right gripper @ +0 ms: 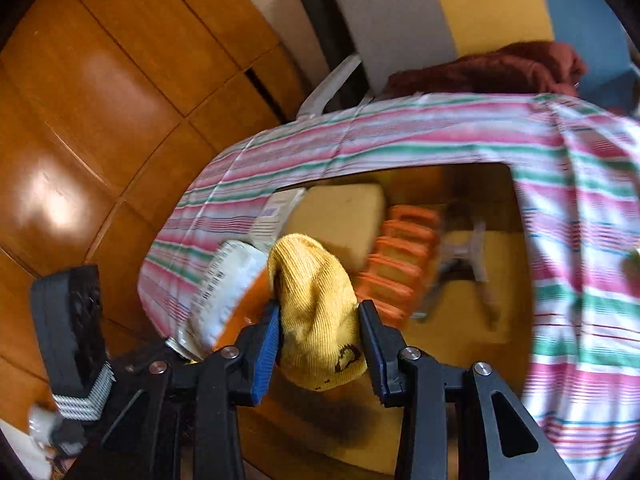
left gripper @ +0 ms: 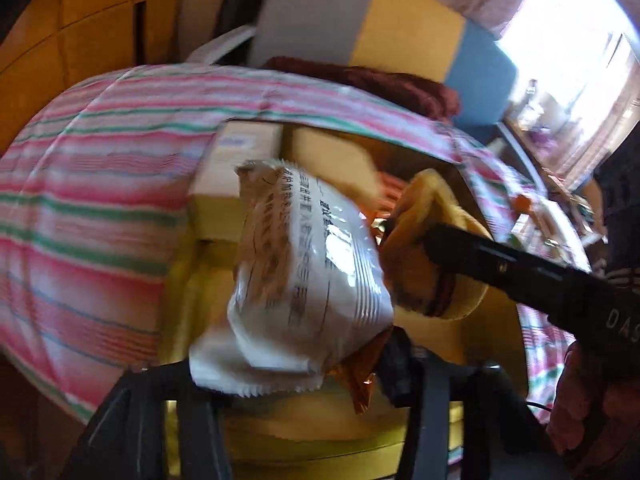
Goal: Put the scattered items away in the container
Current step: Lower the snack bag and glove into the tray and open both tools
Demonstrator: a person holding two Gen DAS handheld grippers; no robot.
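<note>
My left gripper [left gripper: 296, 384] is shut on a white snack packet [left gripper: 308, 272] with black print, held over the open container, a box lined with pink, green and white striped cloth [left gripper: 100, 200]. My right gripper [right gripper: 318, 344] is shut on a yellow sock [right gripper: 316, 304], also above the container [right gripper: 400, 136]. In the left wrist view the sock [left gripper: 420, 240] hangs just right of the packet, with the right gripper's black finger [left gripper: 500, 268] across it. The packet [right gripper: 228, 284] shows left of the sock in the right wrist view.
Inside the container lie a tan flat pad [right gripper: 340, 216], a white carton [right gripper: 280, 212], an orange ribbed item [right gripper: 404, 260] and a clear clip-like object [right gripper: 464, 264]. Behind it stand a grey, yellow and blue cushion [right gripper: 440, 12] and a maroon cloth [right gripper: 500, 68]. Wooden floor [right gripper: 100, 100] lies to the left.
</note>
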